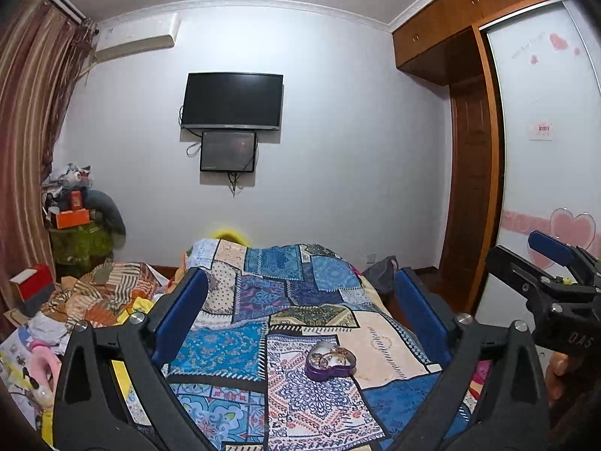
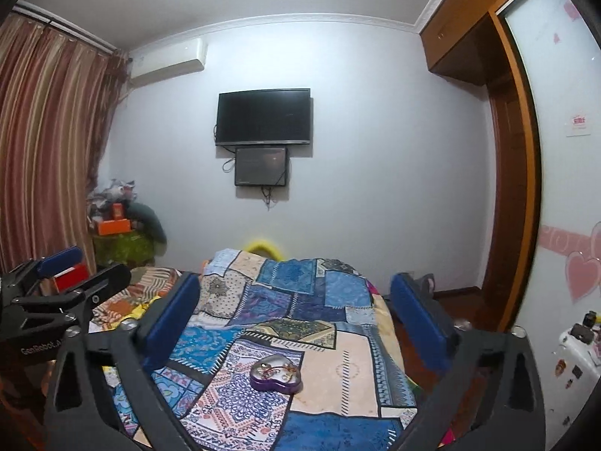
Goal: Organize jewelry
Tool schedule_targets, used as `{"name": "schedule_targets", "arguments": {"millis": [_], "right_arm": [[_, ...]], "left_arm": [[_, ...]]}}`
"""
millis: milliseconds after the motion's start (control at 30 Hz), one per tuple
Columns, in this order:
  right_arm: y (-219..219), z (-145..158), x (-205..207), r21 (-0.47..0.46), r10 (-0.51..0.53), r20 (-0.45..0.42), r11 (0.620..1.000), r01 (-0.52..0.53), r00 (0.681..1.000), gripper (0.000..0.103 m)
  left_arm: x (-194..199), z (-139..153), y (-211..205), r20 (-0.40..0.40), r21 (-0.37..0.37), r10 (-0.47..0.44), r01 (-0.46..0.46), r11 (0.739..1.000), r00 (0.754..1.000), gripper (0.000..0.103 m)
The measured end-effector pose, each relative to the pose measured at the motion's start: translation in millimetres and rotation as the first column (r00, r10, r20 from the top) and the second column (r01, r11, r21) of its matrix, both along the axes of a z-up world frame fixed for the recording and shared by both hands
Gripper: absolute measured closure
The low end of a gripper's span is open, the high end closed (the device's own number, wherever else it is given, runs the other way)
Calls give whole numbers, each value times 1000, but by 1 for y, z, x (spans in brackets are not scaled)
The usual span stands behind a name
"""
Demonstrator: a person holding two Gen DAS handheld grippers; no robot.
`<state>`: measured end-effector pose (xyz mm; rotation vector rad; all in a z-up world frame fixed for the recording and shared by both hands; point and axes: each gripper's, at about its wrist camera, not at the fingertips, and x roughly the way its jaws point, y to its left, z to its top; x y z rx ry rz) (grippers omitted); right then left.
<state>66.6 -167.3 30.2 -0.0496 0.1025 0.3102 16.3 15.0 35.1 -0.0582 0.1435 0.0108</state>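
Nearest, the left gripper (image 1: 300,315) and right gripper (image 2: 296,315) each hover over the bed with blue-padded fingers spread wide and nothing between them, their black frames cut off by the lower edges. Just beyond lies a purple heart-shaped jewelry box (image 1: 330,360), its lid glossy and clear, resting on the patterned patchwork bedspread (image 1: 263,300); the gold-toned pieces inside are too small to tell apart. Farther off, a dark flat television (image 1: 232,100) hangs on the pale wall, with striped curtains (image 1: 26,112) left and a wooden wardrobe (image 1: 469,173) right.
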Motion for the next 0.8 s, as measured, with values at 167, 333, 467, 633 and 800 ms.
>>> {"name": "schedule_targets", "arguments": {"millis": [167,333,467,633,800], "right_arm": [[-7,-2,-7,-6,1,-15,1000,-1,1000,1],[-10,-4,-11,-1,7,-26,1000,-8,1000,1],[-10,-4,-12,1,14,-31,1000,-14,999,1],[-8,-4,-13,-1,22,-37,1000,-22,999,1],[-9,-3,-13,-1,29,-44,1000,-29,999,1]], "left_arm": [[-5,-2,2,-7,-7,9,-9,1000,1000,3],[-4,-3,6,-10,-18,13,-13,1000,1000,3],[-3,-5,4,-12,-9,18,-18,1000,1000,3],[-2,-5,3,-12,4,21,-21,1000,1000,3],[-3,-5,-1,-13,14,19,-19,1000,1000,3]]}}
